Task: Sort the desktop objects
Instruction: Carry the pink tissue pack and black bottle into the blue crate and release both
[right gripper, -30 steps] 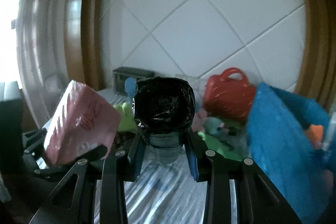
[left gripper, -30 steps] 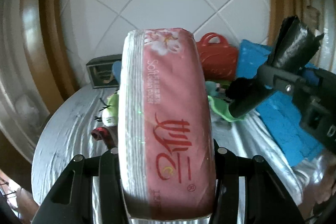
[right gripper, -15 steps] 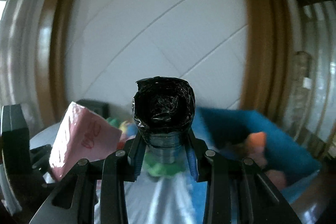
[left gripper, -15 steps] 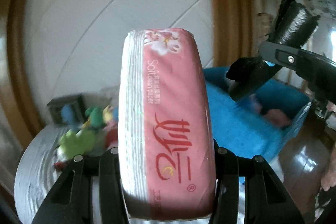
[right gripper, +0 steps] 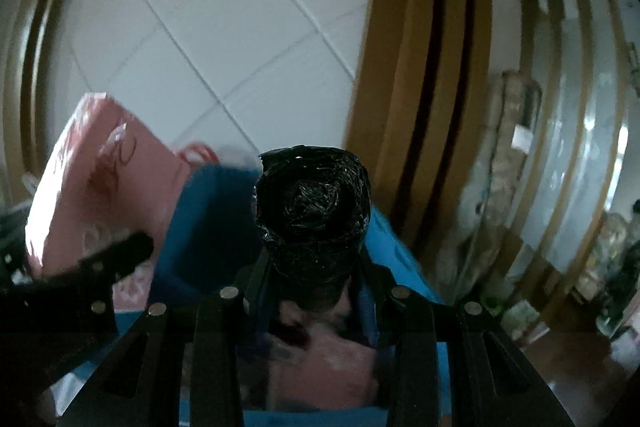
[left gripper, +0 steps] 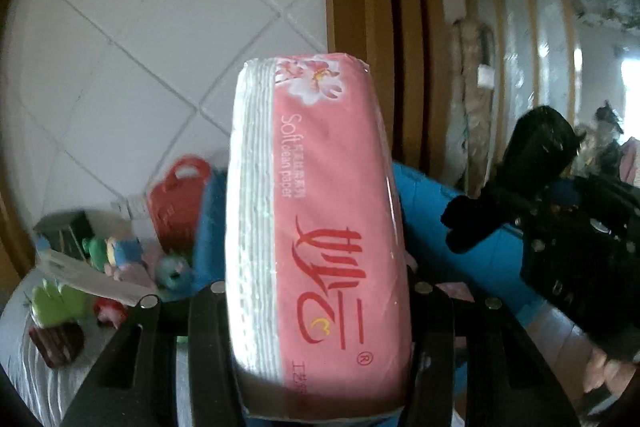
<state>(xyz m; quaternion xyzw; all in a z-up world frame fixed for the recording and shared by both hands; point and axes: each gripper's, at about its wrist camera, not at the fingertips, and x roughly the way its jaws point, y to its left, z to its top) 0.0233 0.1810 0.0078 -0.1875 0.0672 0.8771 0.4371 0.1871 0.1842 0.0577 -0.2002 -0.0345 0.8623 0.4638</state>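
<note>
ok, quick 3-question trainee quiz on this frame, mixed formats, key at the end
1. True or false: the left gripper holds a pink tissue pack.
2. What does the right gripper grip? A) red bag B) black roll of plastic bags C) green toy
3. Fill in: in the right wrist view, the container behind and below the black roll is a ____ fabric bin.

Key: 1 true; 2 B; 3 blue.

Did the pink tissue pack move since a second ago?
Yes. The tissue pack, gripped in the left gripper, has swung rightward: the toys that sat behind it now lie far left, and the blue bin is behind it.
</note>
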